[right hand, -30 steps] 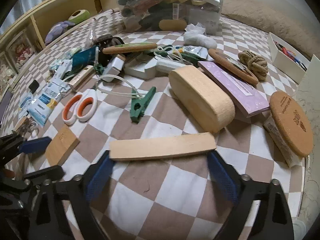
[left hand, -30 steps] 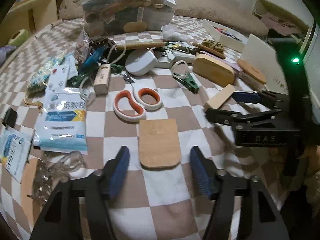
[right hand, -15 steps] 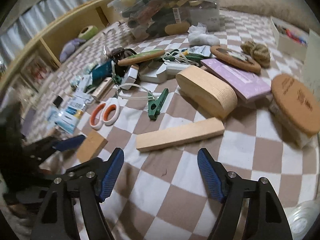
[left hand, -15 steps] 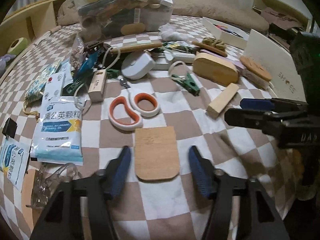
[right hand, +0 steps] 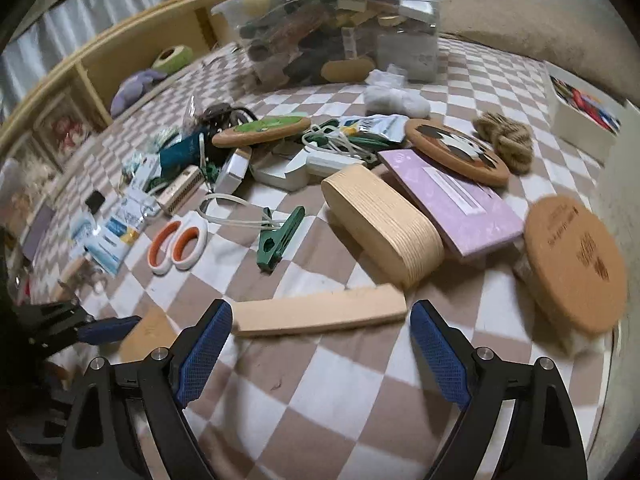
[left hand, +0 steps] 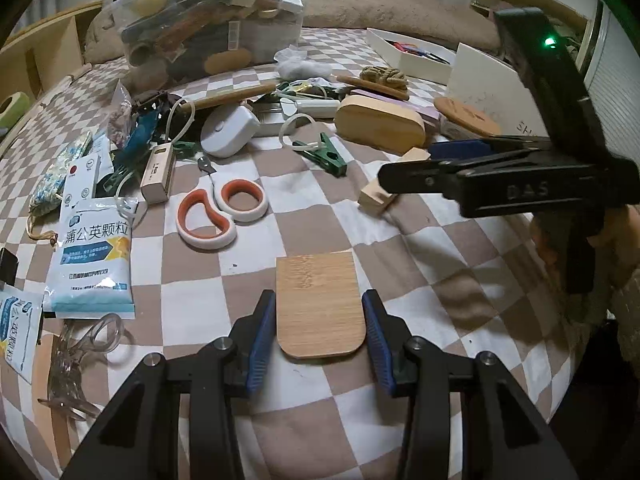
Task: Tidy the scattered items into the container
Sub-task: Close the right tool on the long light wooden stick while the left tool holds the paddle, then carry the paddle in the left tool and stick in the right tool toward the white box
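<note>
On my far left, on the checkered bed cover [left hand: 192, 300], I see a blue-and-white sachet [left hand: 94, 256], then the orange-handled scissors [left hand: 222, 214] lying flat. My left tool [left hand: 320, 330] sits low in the middle of its view, its blue pads pressed against both long edges of the flat bamboo board [left hand: 318, 304], which lies on the cover; I have it clamped. Beyond it lie a green clip [left hand: 326, 156] and an oval wooden box [left hand: 380, 126]. The clear container [left hand: 212, 36], already heaped with things, stands at the far edge of the clutter, well apart from both tools. Moving right, my right tool [right hand: 320, 338] has its jaws opening wide, with the long pale wooden bar [right hand: 320, 314] lying crosswise between the pads; the left pad is just at the bar's end, the right pad stands clear of it, so nothing is gripped there. Further right I see a purple booklet [right hand: 460, 204] and, beside it, a round cork lid [right hand: 576, 268].
</note>
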A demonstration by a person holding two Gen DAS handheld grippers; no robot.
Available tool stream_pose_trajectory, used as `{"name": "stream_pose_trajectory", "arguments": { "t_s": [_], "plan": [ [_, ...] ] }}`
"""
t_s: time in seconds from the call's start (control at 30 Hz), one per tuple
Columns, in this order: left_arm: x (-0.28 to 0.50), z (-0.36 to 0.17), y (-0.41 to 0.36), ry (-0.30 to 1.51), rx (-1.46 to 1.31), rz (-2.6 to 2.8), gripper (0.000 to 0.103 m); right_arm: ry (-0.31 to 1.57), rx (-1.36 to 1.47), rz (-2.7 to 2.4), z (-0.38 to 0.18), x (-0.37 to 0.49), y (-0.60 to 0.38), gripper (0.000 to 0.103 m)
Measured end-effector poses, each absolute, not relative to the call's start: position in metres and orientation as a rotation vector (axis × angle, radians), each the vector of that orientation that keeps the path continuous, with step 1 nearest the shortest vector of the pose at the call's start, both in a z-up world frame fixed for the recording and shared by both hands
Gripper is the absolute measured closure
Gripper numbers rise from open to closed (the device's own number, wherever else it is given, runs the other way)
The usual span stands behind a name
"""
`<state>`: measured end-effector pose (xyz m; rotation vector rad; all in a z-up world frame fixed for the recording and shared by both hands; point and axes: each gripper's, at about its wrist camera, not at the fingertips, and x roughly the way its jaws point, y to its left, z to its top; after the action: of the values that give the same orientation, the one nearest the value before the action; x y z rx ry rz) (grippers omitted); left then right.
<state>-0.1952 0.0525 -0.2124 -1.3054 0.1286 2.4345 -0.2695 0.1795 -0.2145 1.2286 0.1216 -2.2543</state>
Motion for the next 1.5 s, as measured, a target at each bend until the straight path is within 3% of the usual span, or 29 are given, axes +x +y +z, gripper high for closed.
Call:
{"name": "stream_pose_trajectory", "arguments": {
  "t_s": [0.17,0.47,0.63,0.77,0.97,1.03,1.1,1.17,1.5],
  "plan": [
    [-0.195,-0.212,0.052,0.117,-1.308,2.426,0.060,0.134,1.230,-2.194,-0.222,-0.273,0.172,0.000],
    [-0.196,-0.214,0.052,0.119,-1.311,2.426,0.060,0.364,1.227,-2.204,-0.229,-0.250,0.144,0.000],
    [-0.196,-0.214,0.053,0.125,-1.310,2.430,0.059,0.329,1.265,-2.247,-0.229,-0.253,0.146,0.000],
    [-0.195,-0.214,0.053,0.112,-1.308,2.423,0.046,0.321,1.285,-2.276,-0.230,-0.253,0.144,0.000],
    [-0.195,-0.215,0.052,0.086,-1.307,2.432,0.046,0.218,1.319,-2.304,-0.226,-0.253,0.151,0.004],
    [-0.196,-0.214,0.050,0.069,-1.311,2.430,0.047,0.181,1.325,-2.300,-0.224,-0.251,0.155,0.004],
    [-0.196,-0.214,0.049,0.082,-1.317,2.449,0.057,0.159,1.328,-2.297,-0.223,-0.249,0.156,0.004],
    [-0.197,-0.213,0.046,0.067,-1.320,2.453,0.060,0.144,1.330,-2.295,-0.222,-0.246,0.157,0.004],
    [-0.196,-0.208,0.044,0.039,-1.314,2.460,0.061,0.038,1.330,-2.311,-0.210,-0.233,0.171,0.004]
  ]
}}
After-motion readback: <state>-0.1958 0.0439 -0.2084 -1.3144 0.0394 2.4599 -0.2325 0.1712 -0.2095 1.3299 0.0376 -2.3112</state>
